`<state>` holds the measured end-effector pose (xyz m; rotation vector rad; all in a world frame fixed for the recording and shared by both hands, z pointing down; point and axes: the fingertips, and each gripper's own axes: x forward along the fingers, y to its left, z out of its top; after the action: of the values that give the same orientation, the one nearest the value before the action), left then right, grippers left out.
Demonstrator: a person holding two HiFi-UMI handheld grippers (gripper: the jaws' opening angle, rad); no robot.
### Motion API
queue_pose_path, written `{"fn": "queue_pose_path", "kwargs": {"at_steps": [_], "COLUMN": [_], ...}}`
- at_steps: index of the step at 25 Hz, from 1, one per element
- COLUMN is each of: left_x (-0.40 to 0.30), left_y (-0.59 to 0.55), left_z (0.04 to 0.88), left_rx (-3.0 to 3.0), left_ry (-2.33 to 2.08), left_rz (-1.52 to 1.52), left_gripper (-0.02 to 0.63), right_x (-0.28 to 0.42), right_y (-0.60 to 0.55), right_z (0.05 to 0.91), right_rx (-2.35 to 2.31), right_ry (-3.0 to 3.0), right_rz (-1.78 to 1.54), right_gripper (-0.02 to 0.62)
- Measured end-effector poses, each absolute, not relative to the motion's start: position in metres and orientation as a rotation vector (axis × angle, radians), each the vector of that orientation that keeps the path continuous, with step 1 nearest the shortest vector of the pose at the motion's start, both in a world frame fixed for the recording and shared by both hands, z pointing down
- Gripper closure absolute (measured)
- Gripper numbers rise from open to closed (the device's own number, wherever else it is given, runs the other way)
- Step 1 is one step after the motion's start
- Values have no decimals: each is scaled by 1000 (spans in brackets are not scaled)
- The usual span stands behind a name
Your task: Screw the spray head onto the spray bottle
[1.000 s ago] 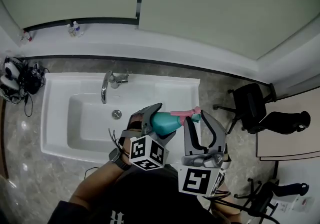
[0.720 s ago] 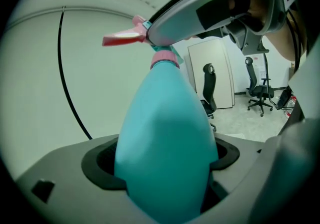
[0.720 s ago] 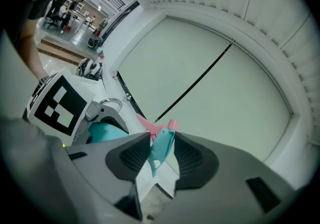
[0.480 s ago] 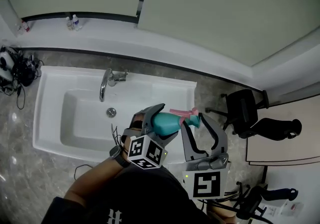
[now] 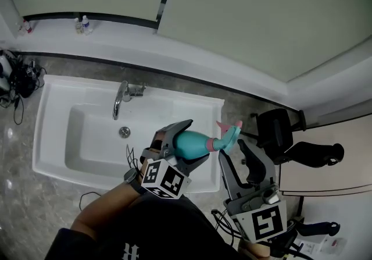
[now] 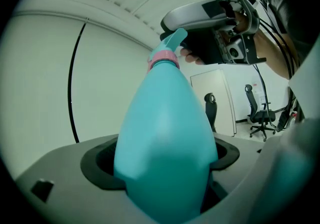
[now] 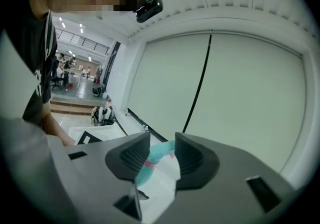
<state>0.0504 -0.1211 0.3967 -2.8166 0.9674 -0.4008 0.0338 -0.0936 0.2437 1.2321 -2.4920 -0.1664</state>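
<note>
Over the sink [image 5: 197, 110], right tongs [image 5: 232, 149] have drawn back from the spray head [image 5: 228, 134].

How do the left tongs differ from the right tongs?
The left tongs clamp the teal spray bottle; the right tongs stand open, empty, beside the spray head. The left tongs hang over the sink's front rim; the right tongs, past its end. Both carry marker cubes.
</note>
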Motion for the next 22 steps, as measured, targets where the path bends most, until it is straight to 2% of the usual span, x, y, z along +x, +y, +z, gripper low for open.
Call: {"fn": "queue_pose_path", "kwargs": {"at_steps": [9, 13, 15, 18, 22], "left_x": [57, 56, 58, 60, 62], "left_y": [-114, -109, -101, -84, -63], "left_z": [381, 373, 366, 353, 341], "left_rx": [-2871, -2916, -2959, -3014, -3049], "left_ry": [901, 843, 769, 610, 398], "left_rz": [-267, -203, -152, -78, -38], "left_gripper": [153, 153, 153, 153, 153], "right_x": [22, 49, 72, 87, 77], "right_y": [-77, -71, -75, -82, -81], "right_z": [223, 190, 184, 200, 215], "right_rx": [1108, 1126, 1070, 759, 301], "right_ry": [-2598, -2739, -2884, -3118, -3223], "right_rz": [-195, -201, -88, 262, 425], "right_gripper": [446, 446, 446, 445, 315]}}
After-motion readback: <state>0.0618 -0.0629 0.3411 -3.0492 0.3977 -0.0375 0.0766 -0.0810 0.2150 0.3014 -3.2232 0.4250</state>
